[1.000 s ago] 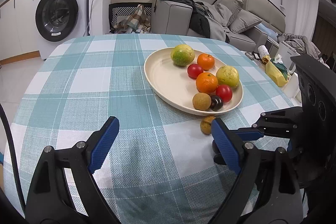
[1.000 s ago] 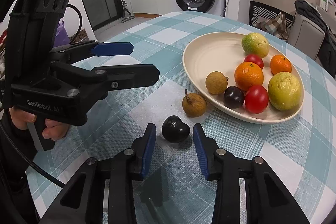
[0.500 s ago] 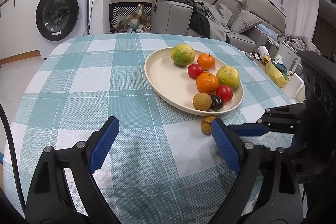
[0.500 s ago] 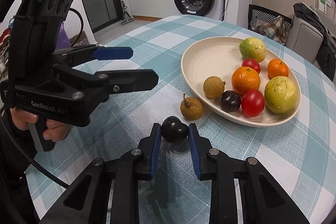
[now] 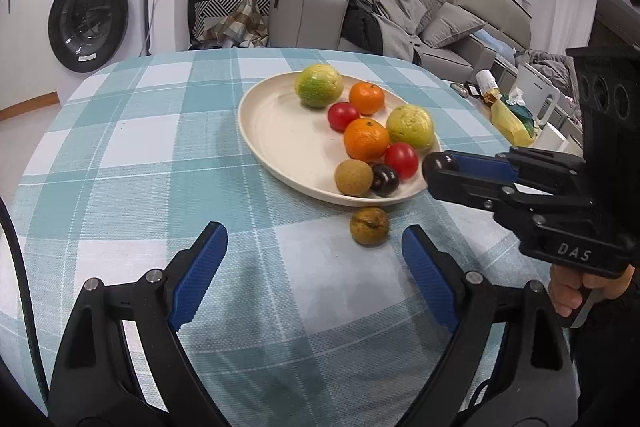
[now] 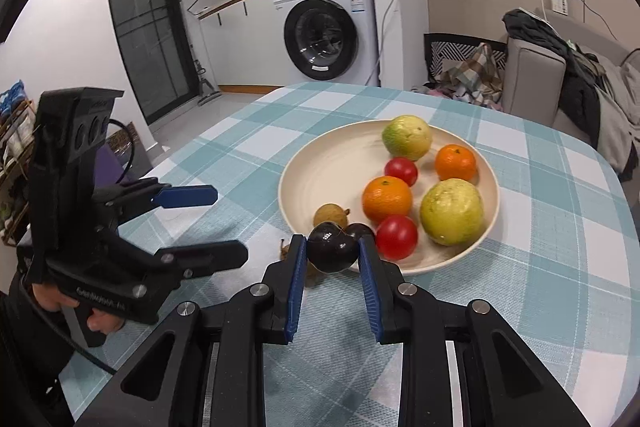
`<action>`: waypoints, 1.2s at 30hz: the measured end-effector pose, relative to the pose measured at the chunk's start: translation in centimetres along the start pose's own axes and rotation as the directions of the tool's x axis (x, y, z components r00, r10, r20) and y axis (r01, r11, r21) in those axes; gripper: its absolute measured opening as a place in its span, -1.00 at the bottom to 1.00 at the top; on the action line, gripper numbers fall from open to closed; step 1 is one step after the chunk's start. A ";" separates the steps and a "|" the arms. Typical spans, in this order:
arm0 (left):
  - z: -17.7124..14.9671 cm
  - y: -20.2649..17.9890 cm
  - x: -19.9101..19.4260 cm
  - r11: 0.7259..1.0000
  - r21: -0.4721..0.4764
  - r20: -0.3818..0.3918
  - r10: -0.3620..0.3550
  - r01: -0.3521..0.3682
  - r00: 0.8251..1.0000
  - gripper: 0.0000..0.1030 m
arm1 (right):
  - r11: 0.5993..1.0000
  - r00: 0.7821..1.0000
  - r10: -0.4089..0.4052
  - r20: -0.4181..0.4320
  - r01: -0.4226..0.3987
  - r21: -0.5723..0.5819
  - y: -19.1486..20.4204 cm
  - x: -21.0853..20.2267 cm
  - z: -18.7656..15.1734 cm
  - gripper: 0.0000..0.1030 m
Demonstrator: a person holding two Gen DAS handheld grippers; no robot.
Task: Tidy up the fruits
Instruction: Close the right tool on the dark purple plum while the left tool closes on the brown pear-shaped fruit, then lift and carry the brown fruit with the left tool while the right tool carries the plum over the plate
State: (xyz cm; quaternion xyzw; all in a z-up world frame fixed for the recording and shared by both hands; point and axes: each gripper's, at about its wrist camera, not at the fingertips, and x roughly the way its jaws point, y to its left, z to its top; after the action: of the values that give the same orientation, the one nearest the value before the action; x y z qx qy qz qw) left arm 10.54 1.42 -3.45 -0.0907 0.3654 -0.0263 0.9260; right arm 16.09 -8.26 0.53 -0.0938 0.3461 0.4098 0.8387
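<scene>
— Checked teal-and-white cloth covers the bench [image 5: 168, 155], with a washing machine [image 6: 326, 31] and a grey sofa [image 5: 308, 15] behind it. What have you got in each hand?

— My right gripper [image 6: 332, 259] is clamped on a dark plum [image 6: 332, 247], blue pads pressed against both its sides; the jaws have just been closing on it. From my left wrist view that plum [image 5: 438, 163] shows at the tip of the right gripper [image 5: 440, 169], clear of the cloth, level with the near rim of the cream plate [image 5: 276, 131].

— And the left one?

— My left gripper [image 5: 316, 259] hangs over the cloth with its jaws wide apart and nothing between them.

— Where is the rest of the fruit?

— On the plate: two green-yellow citrus fruits, two oranges, two red tomatoes, a brown longan [image 5: 354, 177] and a second dark plum [image 5: 384, 179] touching it near the front edge. Another brown longan [image 5: 369, 225] lies on the cloth just outside the plate's rim, ahead of my left gripper and nearer its right finger.
</scene>
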 end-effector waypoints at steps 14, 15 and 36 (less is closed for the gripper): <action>0.7 -4.0 3.7 0.997 0.071 -0.117 0.002 0.006 0.993 -0.02 | 0.998 0.999 -0.037 0.018 0.036 0.045 -1.3 0.1 0.1 -0.47; 0.8 -4.1 4.0 0.998 0.069 -0.126 -0.003 0.011 0.992 -0.07 | 0.998 0.999 -0.036 0.016 0.035 0.046 -1.3 0.2 0.1 -0.47; 0.9 -3.8 2.9 0.997 0.058 -0.090 -0.039 0.044 0.995 -0.54 | 0.998 0.999 -0.042 0.018 0.041 0.056 -1.6 0.2 0.0 -0.47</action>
State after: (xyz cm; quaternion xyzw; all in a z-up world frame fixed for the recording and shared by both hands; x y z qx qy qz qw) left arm 13.33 -2.54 -4.04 -0.0693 0.4031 -0.0604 0.9105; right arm 17.34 -9.15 0.22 -0.0737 0.3472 0.3834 0.8527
